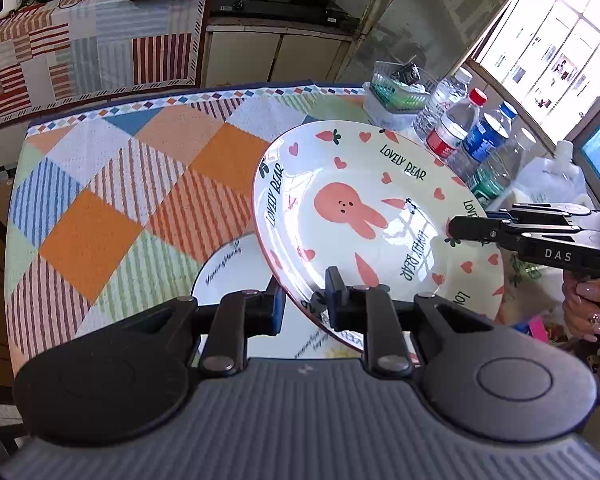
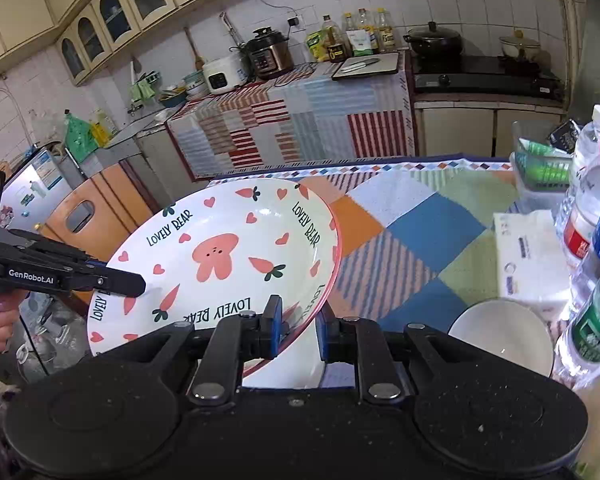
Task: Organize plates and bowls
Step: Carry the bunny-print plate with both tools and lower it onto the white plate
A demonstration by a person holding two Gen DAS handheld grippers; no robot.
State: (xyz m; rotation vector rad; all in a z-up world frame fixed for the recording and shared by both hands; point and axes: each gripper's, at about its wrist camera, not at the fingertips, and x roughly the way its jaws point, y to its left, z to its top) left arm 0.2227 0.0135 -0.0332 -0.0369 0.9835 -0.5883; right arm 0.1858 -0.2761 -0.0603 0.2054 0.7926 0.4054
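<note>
Currently both grippers pinch one round cream ceramic plate printed with a pink rabbit, carrots, hearts and "LOVELY BEAR" lettering (image 1: 364, 216), held tilted in the air above the table draped in a patchwork cloth of orange, blue and striped squares (image 1: 112, 200). Left gripper (image 1: 306, 304): its blue-padded fingers clamp the plate's near rim, one finger above the face and one below. Right gripper (image 2: 298, 330): its fingers close on the opposite rim the same way; in the left wrist view its black fingertips (image 1: 466, 229) sit on the plate's right edge.

Below the raised plate, a white round plate with dark script lettering (image 1: 228, 276) lies flat on the cloth, partly hidden by the rabbit plate. A plain white ceramic bowl (image 2: 504, 332) stands on the cloth to the right, well apart from the lifted plate, near a cluster of clear plastic water bottles (image 2: 592, 204). A clear plastic box holding a green basket (image 1: 396, 96) stands at the table's far right corner, just beside the bottles.
</note>
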